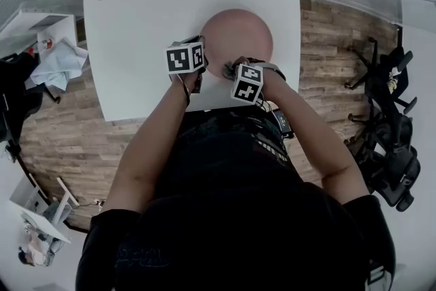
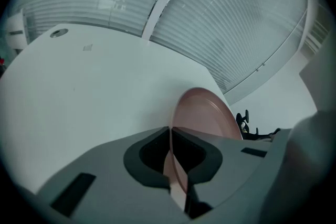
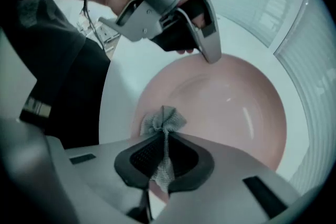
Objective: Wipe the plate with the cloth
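With my left gripper (image 2: 170,131) clenched on the plate's (image 3: 226,107) near-left rim by the tabletop's (image 1: 150,24) near edge, and my right gripper (image 3: 164,136) pinching the cloth (image 3: 164,120) over it, I fear a hard wipe levers the plate from that thin grip.

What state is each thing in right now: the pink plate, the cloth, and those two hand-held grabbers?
Plate: on the table, rim pinched.
Cloth: bunched, held over the plate.
Left gripper: fingers shut on plate rim.
Right gripper: fingers shut on cloth.
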### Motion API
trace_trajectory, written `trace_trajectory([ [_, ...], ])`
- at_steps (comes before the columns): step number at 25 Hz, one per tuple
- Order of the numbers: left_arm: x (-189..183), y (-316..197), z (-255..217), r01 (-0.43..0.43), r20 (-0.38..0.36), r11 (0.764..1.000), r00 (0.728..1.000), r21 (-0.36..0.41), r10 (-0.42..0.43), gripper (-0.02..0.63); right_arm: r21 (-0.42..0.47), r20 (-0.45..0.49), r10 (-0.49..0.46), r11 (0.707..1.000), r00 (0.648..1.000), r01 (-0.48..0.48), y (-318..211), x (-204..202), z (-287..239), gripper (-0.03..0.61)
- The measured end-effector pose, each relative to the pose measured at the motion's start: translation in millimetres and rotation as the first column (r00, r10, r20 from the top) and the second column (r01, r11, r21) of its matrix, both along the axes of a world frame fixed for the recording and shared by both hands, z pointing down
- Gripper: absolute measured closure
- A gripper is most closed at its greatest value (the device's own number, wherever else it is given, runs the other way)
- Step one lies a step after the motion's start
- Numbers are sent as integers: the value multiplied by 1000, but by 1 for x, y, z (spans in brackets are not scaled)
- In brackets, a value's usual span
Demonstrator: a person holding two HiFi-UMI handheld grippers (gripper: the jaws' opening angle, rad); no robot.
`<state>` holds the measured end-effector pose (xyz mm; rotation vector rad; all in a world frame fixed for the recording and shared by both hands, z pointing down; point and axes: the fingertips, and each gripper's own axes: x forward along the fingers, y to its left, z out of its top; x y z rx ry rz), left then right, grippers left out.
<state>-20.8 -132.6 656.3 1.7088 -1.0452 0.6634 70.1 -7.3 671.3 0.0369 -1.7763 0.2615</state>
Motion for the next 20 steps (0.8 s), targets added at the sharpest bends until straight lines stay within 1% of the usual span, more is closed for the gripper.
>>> trace_trajectory([
  [2, 0, 0, 0, -15, 1, 1000, 1000, -3, 15, 586, 2, -86, -34, 999, 996, 34, -4, 30, 3, 545],
  [4, 0, 0, 1, -25, 1, 1000, 1000, -4, 25, 586, 34, -155, -27, 999, 988, 32, -20, 56, 6, 543],
  [7, 1, -2, 1, -26, 3, 1000, 1000, -2, 26, 586, 137, -232, 61, 990, 971, -30, -61, 85, 8, 543],
  [9, 1, -2, 1, -39, 14, 999, 999, 1, 39, 584, 231, -259, 138, 970, 956, -77, -94, 95, 8, 543],
  [10, 2, -2, 1, -43, 18, 999, 999, 0, 43, 584, 283, -256, 180, 954, 950, -104, -111, 96, 8, 543],
  [11, 2, -2, 2, -45, 19, 999, 999, 0, 45, 584, 331, -238, 229, 933, 944, -143, -128, 95, 8, 545],
  [13, 2, -3, 1, -43, 21, 999, 999, 1, 43, 584, 400, -159, 321, 885, 934, -237, -158, 84, 6, 545],
  [14, 2, -3, 1, -39, 20, 999, 999, 2, 39, 584, 421, -115, 346, 866, 931, -270, -170, 75, 6, 545],
  [15, 3, -3, 1, -34, 17, 999, 999, 1, 34, 584, 440, -81, 349, 853, 934, -281, -179, 65, 5, 545],
  [16, 2, -3, 2, -27, 13, 1000, 1000, -1, 27, 584, 458, -56, 332, 846, 941, -271, -186, 52, 4, 545],
  [17, 2, -3, 2, -19, 10, 1000, 1000, -2, 19, 584, 469, -37, 305, 846, 952, -253, -190, 39, 3, 545],
  [18, 1, -3, 2, -11, 10, 1000, 1000, -3, 11, 584, 466, -15, 276, 852, 961, -237, -190, 24, 2, 545],
  [20, 0, -4, 2, 5, 14, 1000, 1000, 2, -5, 586, 429, 47, 234, 873, 971, -231, -181, -4, -1, 545],
])
